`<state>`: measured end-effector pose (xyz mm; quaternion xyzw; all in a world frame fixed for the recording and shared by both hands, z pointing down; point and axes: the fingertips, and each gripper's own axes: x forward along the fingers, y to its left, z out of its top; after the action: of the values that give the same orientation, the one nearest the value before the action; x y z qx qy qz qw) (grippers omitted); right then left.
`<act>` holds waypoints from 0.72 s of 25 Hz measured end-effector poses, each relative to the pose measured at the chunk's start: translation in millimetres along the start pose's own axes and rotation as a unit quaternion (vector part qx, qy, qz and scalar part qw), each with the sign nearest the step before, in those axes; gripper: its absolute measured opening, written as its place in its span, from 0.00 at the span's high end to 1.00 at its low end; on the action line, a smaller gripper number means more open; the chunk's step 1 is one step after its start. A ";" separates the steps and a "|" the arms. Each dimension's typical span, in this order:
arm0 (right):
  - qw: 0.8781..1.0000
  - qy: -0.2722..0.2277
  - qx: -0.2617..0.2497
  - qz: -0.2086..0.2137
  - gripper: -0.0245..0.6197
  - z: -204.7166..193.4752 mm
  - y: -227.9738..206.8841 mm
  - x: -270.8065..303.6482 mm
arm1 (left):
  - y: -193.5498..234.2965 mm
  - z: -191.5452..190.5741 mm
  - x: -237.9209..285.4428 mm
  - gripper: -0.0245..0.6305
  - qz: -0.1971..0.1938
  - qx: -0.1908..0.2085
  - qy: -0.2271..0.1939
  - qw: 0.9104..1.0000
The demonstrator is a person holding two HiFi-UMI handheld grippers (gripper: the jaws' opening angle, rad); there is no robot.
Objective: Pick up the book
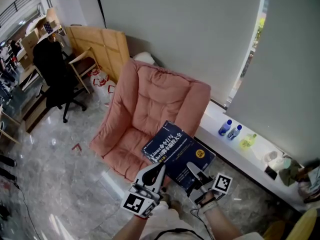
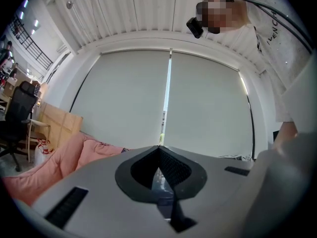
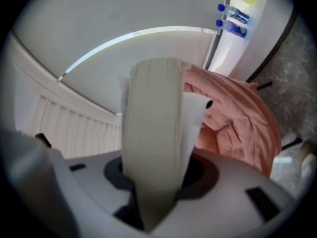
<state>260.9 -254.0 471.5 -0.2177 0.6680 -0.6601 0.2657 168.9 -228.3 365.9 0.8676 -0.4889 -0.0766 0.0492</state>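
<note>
A dark blue book (image 1: 175, 149) with white title print and a yellow circle hangs in the air over the front edge of a pink cushioned chair (image 1: 150, 99). My right gripper (image 1: 192, 170) is shut on its near edge. In the right gripper view the cream page block (image 3: 151, 133) stands upright between the jaws of that gripper (image 3: 153, 182). My left gripper (image 1: 159, 169) meets the book's near left corner. In the left gripper view the jaws of the left gripper (image 2: 159, 175) are almost together, with only a thin glossy sliver, seemingly the cover, between the pads.
A white window ledge (image 1: 235, 149) to the right carries two blue-capped bottles (image 1: 225, 128) and a green one. A black office chair (image 1: 55, 74) and a wooden board (image 1: 100, 44) stand at the back left. The floor (image 1: 60, 184) is grey marble.
</note>
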 end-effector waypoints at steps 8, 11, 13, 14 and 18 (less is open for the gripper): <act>1.000 -0.006 -0.004 0.002 0.69 0.2 10.4 4.9 | 2.8 4.8 -0.1 0.94 -0.010 0.001 0.001 1.000; 1.000 -0.007 -0.004 0.004 0.69 0.5 15.4 9.2 | 6.5 7.5 1.7 0.94 -0.014 -0.001 0.001 1.000; 1.000 -0.009 -0.004 0.004 0.69 0.1 16.7 12.7 | 10.7 7.4 2.4 0.94 -0.016 -0.003 0.002 1.000; 1.000 -0.009 -0.004 0.004 0.69 -0.3 17.0 14.4 | 12.9 7.1 2.5 0.94 -0.016 -0.004 0.003 1.000; 1.000 -0.011 -0.003 0.006 0.69 -2.2 19.5 23.3 | 21.0 8.7 2.7 0.94 -0.021 0.002 0.002 1.000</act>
<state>242.9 -266.6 450.4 -0.2218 0.6681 -0.6541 0.2769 151.0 -241.6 360.5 0.8778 -0.4707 -0.0753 0.0471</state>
